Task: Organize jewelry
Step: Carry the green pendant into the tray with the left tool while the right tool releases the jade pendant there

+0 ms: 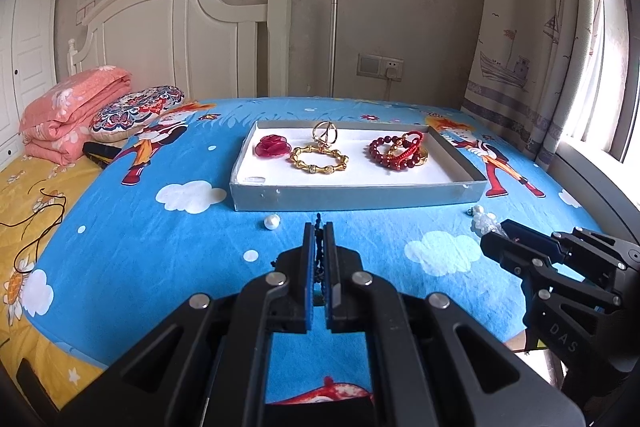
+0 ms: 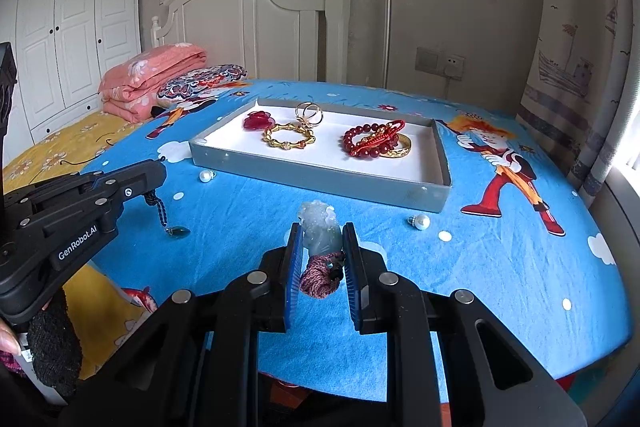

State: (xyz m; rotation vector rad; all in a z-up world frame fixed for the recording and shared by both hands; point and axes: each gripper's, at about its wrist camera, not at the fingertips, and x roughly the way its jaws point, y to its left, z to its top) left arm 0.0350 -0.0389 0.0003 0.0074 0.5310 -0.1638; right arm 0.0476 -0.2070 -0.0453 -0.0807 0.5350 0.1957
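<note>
Tongs on the left [image 1: 319,227] are clamped together on a dark braided cord [image 2: 158,206] whose small dark pendant [image 2: 179,231] dangles beneath them above the blue bedsheet [image 1: 160,247]. Right tongs [image 2: 320,231] grip a pale jade pendant [image 2: 320,229] with a pinkish knotted cord [image 2: 320,277] bunched between the pads. Ahead of both sits the grey tray [image 1: 360,197] holding a gold bracelet [image 1: 319,161], red bead bracelets [image 1: 394,151] and a red flower [image 1: 272,146]. One pearl [image 1: 272,221] lies just ahead-left of the left tongs, another [image 2: 422,221] right of the right tongs.
</note>
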